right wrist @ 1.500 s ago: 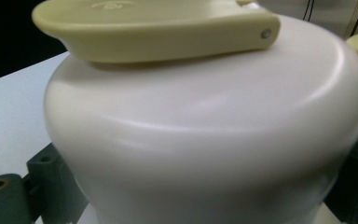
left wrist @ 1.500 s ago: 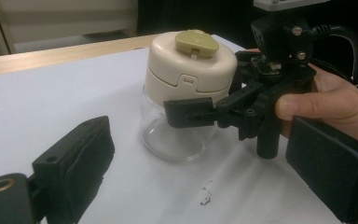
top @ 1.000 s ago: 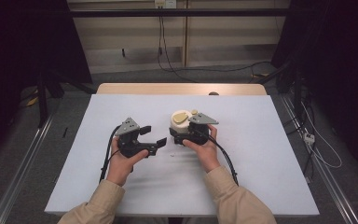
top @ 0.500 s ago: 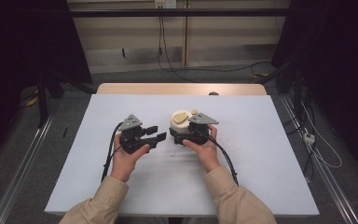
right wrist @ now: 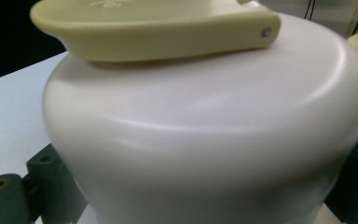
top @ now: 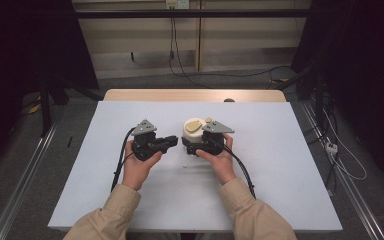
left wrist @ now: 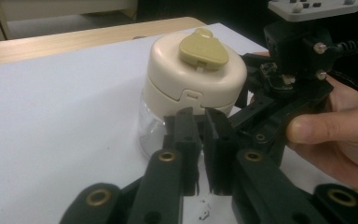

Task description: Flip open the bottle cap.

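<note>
Near the middle of the high view, a cream jar (top: 194, 132) with an olive flap lid stands on the white worktop (top: 280, 165). The right gripper (top: 196, 146) clamps the jar's clear lower part from both sides. The left gripper (top: 172, 141), just left of the jar, has just been closing and its jaws are now together with nothing between them. Dark crumbs (left wrist: 204, 214) lie on the worktop below it. Cables (top: 180, 45) run over the floor behind.

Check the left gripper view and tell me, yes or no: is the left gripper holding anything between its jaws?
No: the left gripper has its jaws nearly together with nothing between them, short of the cream-lidded container.
</note>
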The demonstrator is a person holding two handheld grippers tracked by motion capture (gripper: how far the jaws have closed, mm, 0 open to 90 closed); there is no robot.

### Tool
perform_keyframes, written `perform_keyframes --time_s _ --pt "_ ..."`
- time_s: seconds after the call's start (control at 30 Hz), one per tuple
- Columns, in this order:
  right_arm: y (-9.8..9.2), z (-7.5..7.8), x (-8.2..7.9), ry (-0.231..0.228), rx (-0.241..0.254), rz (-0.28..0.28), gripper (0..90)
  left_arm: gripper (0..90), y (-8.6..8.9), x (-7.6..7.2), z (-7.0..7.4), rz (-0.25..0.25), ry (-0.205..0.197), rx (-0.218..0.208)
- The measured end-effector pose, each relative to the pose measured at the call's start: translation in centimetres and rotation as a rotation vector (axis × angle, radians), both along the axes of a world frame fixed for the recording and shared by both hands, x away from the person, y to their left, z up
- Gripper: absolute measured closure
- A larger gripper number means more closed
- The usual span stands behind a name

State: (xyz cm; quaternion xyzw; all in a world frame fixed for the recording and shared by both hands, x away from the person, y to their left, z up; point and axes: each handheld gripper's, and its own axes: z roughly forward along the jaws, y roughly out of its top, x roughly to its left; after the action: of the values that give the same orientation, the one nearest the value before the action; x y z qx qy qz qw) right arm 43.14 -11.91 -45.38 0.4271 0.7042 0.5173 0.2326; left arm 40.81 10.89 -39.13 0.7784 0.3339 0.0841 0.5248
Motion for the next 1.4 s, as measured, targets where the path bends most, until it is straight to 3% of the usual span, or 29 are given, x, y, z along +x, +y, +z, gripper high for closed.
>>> perform_keyframes --time_s 0.13,1.03,1.4 --pt "0.0 0.0 0.0 0.001 0.001 0.001 5.9 90.0 -0.3 0.2 0.2 -0.006 -0.001 0.01" --pt "0.0 0.0 0.0 0.001 0.002 0.001 5.8 90.0 -2.0 1.4 1.5 -0.026 -0.001 0.009" --pt "0.0 0.0 0.0 0.002 0.002 0.003 5.8 90.0 -2.6 1.7 1.5 -0.023 0.003 0.036"
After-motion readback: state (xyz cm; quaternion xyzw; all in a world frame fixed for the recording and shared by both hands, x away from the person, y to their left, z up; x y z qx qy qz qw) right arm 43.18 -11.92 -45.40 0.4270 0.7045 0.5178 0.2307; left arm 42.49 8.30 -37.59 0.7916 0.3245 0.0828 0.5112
